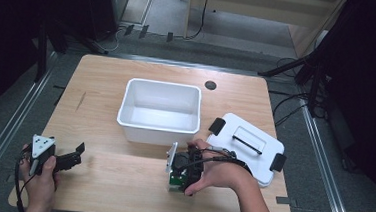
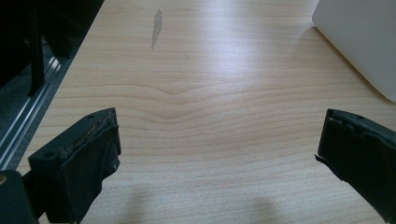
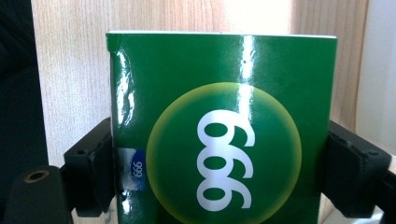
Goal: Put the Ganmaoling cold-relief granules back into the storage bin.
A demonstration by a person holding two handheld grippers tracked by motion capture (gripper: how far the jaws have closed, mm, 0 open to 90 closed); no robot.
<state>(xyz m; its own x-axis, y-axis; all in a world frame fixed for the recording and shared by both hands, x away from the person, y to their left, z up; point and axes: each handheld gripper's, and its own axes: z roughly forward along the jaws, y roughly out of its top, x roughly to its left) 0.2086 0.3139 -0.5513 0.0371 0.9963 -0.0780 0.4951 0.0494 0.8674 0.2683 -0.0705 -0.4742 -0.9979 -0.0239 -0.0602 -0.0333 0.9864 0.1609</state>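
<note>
A glossy green box (image 3: 224,126) with a yellow-green circle and white digits stands on the wooden table between the jaws of my right gripper (image 3: 219,177). Both black pads lie against its sides, so the gripper is shut on it. In the high view the right gripper (image 1: 177,180) points down in the person's right hand, in front of the white bin, and a bit of the green box (image 1: 172,184) shows beneath it. My left gripper (image 1: 75,154) rests low at the table's front left. In the left gripper view it (image 2: 219,154) is open over bare wood.
An open white plastic bin (image 1: 160,84) sits mid-table, empty inside. Its white lid (image 1: 246,145), with black clips and a handle, lies flat to the right. A small black disc (image 1: 210,85) lies behind the bin. The bin's corner (image 2: 359,42) shows in the left gripper view.
</note>
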